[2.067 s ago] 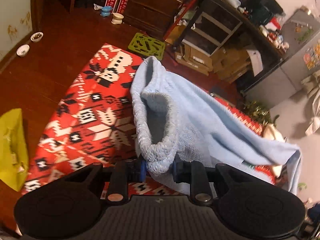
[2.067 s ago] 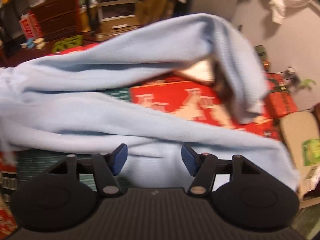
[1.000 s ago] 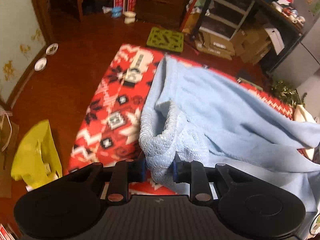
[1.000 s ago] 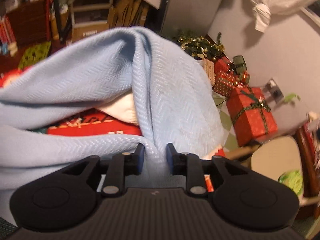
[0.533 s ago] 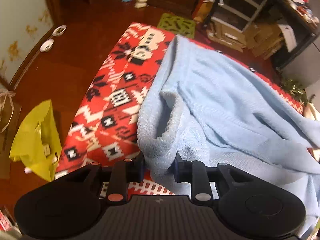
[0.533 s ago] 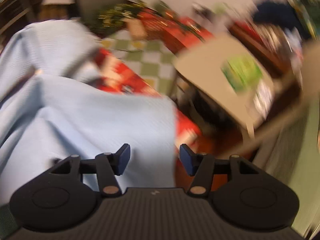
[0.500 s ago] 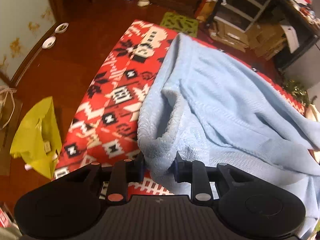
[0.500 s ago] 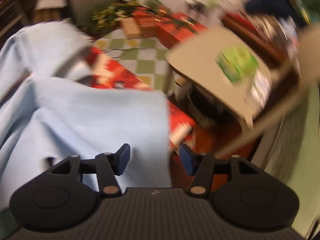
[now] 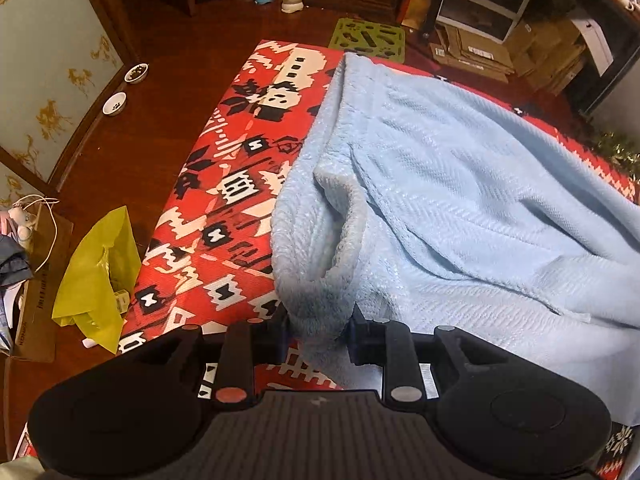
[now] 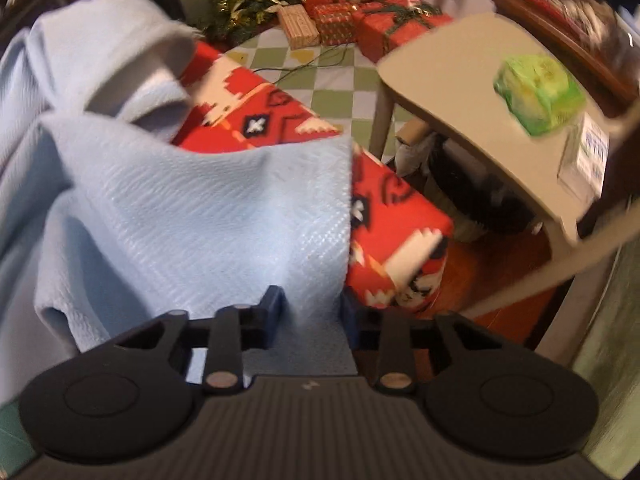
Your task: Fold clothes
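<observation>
A light blue knit cloth (image 9: pixel 460 184) lies rumpled over the red patterned cover (image 9: pixel 240 168), with its far edge reaching the cover's back. My left gripper (image 9: pixel 318 330) is shut on a thick bunched fold at the cloth's near left side. In the right wrist view the same cloth (image 10: pixel 200 208) drapes over the cover (image 10: pixel 400 220) near its corner. My right gripper (image 10: pixel 310 310) is shut on the cloth's straight right-hand edge, which runs up from between the fingers. A rolled fold (image 10: pixel 132 60) rises at the upper left.
A yellow bag (image 9: pixel 96 264), a cardboard box (image 9: pixel 36 280) and pet bowls (image 9: pixel 116 104) sit on the wooden floor to the left. A green mat (image 9: pixel 368 38) and shelves stand behind. A beige table (image 10: pixel 480 92) with a green packet (image 10: pixel 538 92) and wrapped gifts (image 10: pixel 360 20) crowd the right.
My right gripper let go of a raised fold, swung right while open, and has now closed on the cloth's edge near the cover's corner. My left gripper kept its hold throughout.
</observation>
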A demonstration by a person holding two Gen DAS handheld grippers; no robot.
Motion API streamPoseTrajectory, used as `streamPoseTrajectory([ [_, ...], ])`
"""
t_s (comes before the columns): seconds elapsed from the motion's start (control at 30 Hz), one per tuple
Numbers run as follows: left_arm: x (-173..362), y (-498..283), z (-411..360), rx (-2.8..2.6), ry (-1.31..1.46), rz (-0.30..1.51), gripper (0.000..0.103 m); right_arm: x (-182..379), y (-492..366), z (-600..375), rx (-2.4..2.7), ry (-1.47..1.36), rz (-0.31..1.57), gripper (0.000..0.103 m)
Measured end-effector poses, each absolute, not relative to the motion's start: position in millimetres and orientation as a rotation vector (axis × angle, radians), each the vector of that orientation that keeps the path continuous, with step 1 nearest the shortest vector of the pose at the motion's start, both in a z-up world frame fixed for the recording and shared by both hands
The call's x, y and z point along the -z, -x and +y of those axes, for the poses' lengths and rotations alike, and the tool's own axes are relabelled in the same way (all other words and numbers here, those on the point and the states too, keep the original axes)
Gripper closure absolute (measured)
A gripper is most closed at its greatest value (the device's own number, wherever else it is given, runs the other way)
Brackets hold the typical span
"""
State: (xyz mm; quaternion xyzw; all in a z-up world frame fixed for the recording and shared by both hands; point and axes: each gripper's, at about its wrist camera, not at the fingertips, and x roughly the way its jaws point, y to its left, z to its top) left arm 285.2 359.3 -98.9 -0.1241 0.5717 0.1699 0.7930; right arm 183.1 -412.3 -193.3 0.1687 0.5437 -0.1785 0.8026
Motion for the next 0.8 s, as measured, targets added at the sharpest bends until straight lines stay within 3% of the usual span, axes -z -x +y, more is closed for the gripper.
streamPoseTrajectory([
  [0.03,97,-285,359,-0.368,0.263,1.226,0.077,193,-188,-406,0.377,-0.330,1.173,0.086],
  [0.07,94,-284,359,-0.370,0.262,1.219,0.077,193,-193,-403,0.366,-0.329,1.180,0.088],
  [0.57,49,-256,392,-0.356,0.306,1.136,0.081,108,-245,-466,0.569,-0.031,1.085,0.090],
  [0.7,65,-253,391,-0.327,0.293,1.164,0.080,127,-272,-459,0.570,0.014,1.138,0.085],
  [0.8,76,-246,394,-0.303,0.303,1.165,0.078,134,-280,-444,0.584,0.022,1.149,0.065],
])
